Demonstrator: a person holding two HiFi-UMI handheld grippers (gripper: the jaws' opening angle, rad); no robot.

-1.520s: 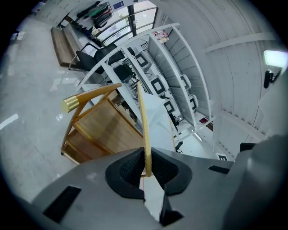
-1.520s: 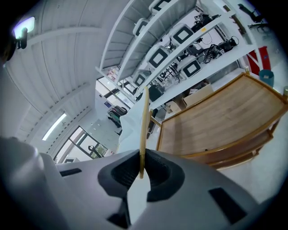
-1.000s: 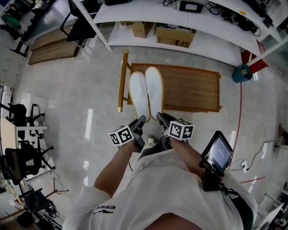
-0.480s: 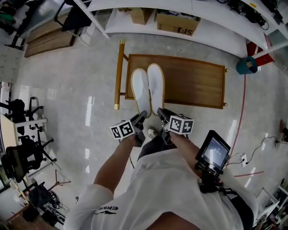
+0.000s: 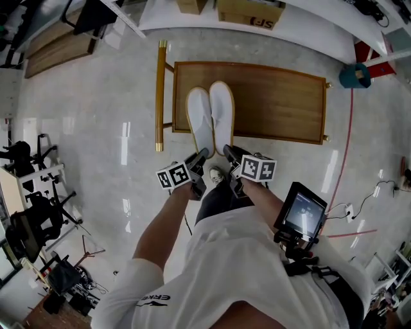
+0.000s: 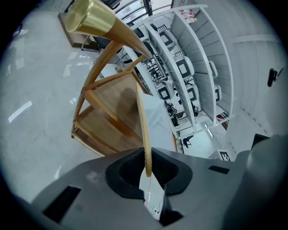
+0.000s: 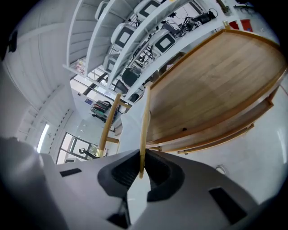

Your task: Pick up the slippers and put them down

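Two white slippers with tan sole edges lie side by side over the left part of a low wooden rack (image 5: 282, 103). My left gripper (image 5: 201, 156) is shut on the heel of the left slipper (image 5: 199, 122). My right gripper (image 5: 229, 152) is shut on the heel of the right slipper (image 5: 223, 114). In the left gripper view the left slipper (image 6: 143, 130) runs edge-on out of the shut left gripper (image 6: 146, 167). The right gripper view shows the right slipper (image 7: 145, 121) clamped the same way in the right gripper (image 7: 141, 173), with the rack top (image 7: 216, 85) just beyond. Whether the slippers touch the rack I cannot tell.
A brass-coloured rail (image 5: 158, 96) runs along the rack's left end. White shelving (image 5: 308, 29) with a cardboard box (image 5: 250, 9) stands behind it. A teal object (image 5: 355, 76) sits at the far right. A small screen (image 5: 300, 215) hangs at the person's waist. Chairs (image 5: 26, 225) stand at the left.
Both grippers have sunk towards the rack with the slippers still clamped in them. The slippers stay side by side over the rack's left part.
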